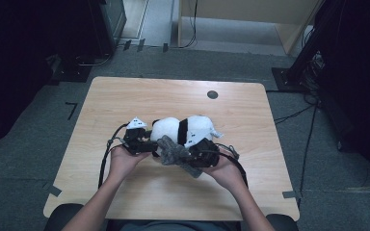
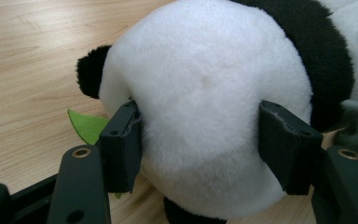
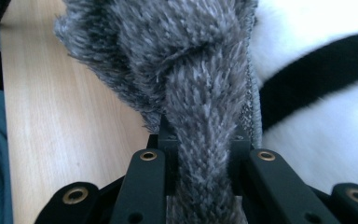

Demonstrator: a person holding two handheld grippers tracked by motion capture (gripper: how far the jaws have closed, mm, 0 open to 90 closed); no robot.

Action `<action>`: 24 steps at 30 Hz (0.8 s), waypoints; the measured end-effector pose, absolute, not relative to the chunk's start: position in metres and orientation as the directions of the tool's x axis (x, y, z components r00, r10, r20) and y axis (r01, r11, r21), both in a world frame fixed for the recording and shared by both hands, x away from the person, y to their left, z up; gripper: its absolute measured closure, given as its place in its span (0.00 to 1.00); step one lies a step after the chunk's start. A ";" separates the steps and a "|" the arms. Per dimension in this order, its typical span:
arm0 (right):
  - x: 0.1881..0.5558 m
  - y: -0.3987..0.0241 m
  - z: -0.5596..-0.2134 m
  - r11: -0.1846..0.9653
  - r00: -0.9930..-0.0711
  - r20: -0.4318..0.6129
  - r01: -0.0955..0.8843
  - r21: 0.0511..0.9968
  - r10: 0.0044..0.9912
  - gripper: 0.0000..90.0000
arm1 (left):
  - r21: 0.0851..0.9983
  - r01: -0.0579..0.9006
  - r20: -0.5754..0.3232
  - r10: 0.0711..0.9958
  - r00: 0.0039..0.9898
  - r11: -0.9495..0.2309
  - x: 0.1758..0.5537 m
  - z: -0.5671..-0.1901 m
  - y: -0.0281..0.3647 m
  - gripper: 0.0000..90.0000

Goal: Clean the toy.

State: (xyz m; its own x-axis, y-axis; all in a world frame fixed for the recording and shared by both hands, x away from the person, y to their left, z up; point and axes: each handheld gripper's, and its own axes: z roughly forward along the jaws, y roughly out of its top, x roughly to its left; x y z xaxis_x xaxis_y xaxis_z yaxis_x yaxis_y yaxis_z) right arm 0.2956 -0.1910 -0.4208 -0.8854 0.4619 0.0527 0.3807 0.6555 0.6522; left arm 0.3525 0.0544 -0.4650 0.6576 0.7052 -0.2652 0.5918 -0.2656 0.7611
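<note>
Left gripper [image 1: 150,145] clamps the toy panda [image 2: 205,102] lying mid-table [image 1: 125,96]; right gripper [image 1: 192,155] pinches the grey scarf [image 3: 200,93] (fuzzy, slippery), so wrap slowly, keeping the panda steady.

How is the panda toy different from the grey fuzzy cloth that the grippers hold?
The panda toy is white with black bands; the grey cloth is one colour. The panda is round and plump; the cloth is long and limp. The left gripper clamps the panda; the right gripper pinches the cloth. Both are soft and furry.
</note>
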 end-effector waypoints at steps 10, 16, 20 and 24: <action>0.302 -0.203 -0.407 0.579 -0.855 0.084 0.415 0.702 0.512 0.85 | 0.762 0.594 -0.273 0.705 0.654 -0.257 0.352 -0.464 0.055 0.38; 0.306 -0.227 -0.390 0.519 -0.816 0.069 0.428 0.740 0.574 0.85 | 0.764 0.590 -0.259 0.712 0.652 -0.263 0.351 -0.462 0.053 0.41; 0.308 -0.242 -0.386 0.494 -0.791 0.068 0.443 0.748 0.608 0.85 | 0.757 0.596 -0.257 0.717 0.648 -0.267 0.351 -0.461 0.053 0.48; 0.310 -0.257 -0.384 0.467 -0.764 0.070 0.461 0.755 0.641 0.85 | 0.751 0.606 -0.264 0.721 0.641 -0.263 0.351 -0.461 0.053 0.55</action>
State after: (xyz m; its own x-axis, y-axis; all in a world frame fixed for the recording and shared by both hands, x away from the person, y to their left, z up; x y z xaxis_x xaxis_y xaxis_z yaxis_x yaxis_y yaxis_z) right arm 0.3100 -0.2574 -0.3841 -0.7640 0.6414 0.0696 0.4607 0.4668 0.7549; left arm 0.3505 0.0525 -0.4605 0.6409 0.7206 -0.2644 0.6059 -0.2634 0.7507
